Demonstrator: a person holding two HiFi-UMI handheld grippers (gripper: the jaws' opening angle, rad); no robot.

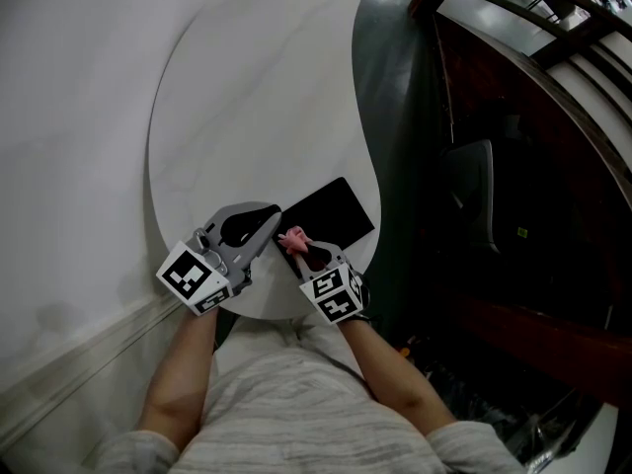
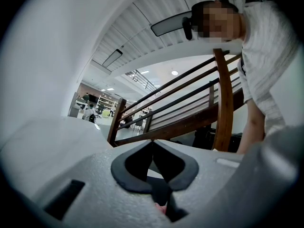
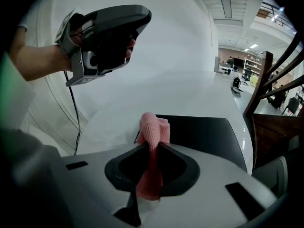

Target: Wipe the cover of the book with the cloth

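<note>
One pink cloth [image 3: 153, 132] is pinched by the right gripper [image 3: 152, 147] fingers (left gripper [image 2: 152, 143] fingers pressed together).

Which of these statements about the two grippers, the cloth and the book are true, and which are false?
1. The right gripper is shut on a pink cloth. True.
2. The black book lies flat on the white table, near its edge. True.
3. The left gripper clamps the book's corner. False: its jaws are together with nothing between them, and the right gripper view shows it held in the air, clear of the book.
4. The cloth lies spread flat over the whole cover. False: it is bunched up between the right gripper's jaws, at the book's near end.
5. The book stands upright and open. False: it lies closed and flat.
</note>
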